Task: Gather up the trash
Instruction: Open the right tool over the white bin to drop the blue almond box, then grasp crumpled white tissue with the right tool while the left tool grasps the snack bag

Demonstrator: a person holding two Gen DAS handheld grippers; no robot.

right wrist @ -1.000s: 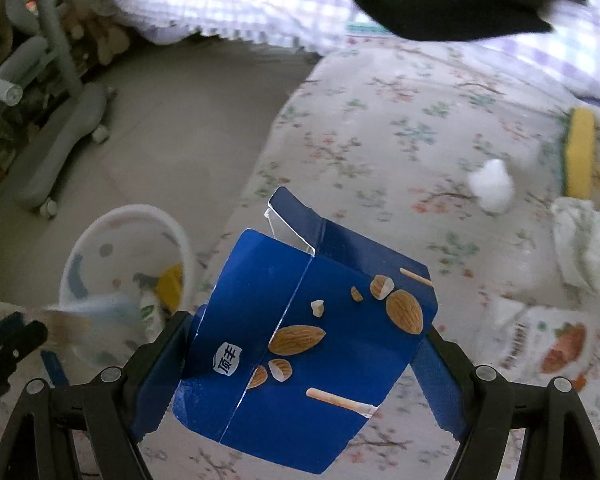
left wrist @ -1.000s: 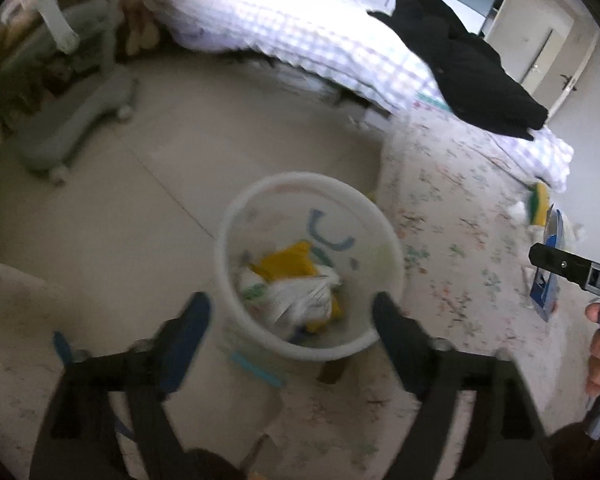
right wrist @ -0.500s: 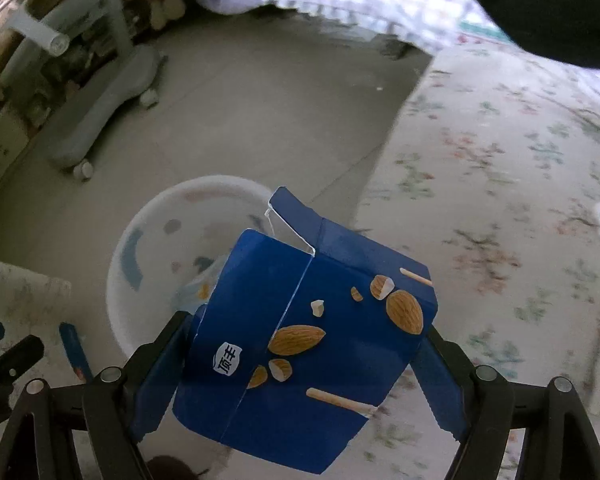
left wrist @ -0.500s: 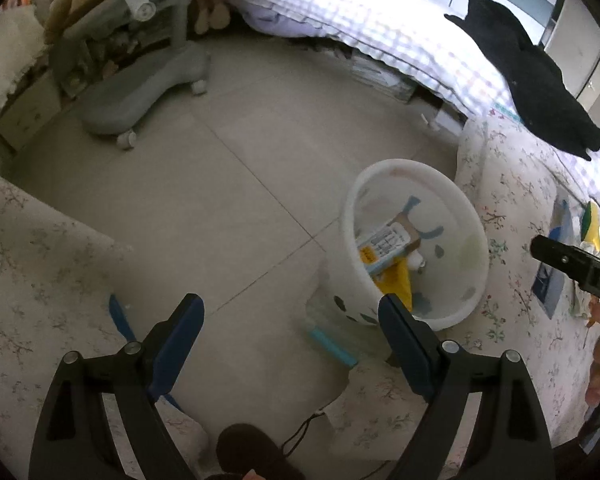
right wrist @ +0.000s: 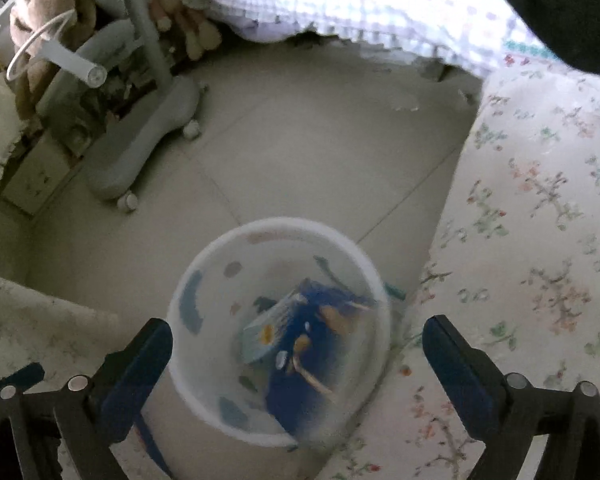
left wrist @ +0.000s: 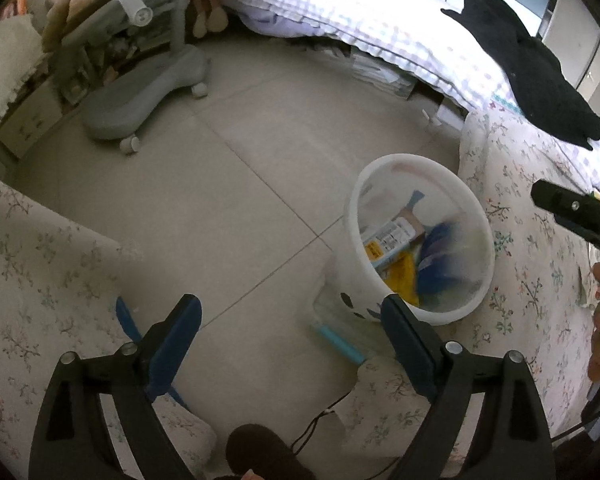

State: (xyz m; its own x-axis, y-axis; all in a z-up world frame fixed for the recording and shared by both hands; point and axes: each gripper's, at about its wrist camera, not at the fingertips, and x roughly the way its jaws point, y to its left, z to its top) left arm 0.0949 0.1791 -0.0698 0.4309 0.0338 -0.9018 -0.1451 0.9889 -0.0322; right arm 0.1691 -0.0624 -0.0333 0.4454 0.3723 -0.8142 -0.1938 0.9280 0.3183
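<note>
One white bin stands on the tiled floor at the edge of the floral cover. One blue almond carton, blurred, lies inside it, beside one yellow wrapper and one labelled box. Right gripper, above the bin: jaws wide apart, just opened, nothing between them. Left gripper: jaws apart, empty, bin at 2 o'clock. One black garment lies at 1 o'clock.
</note>
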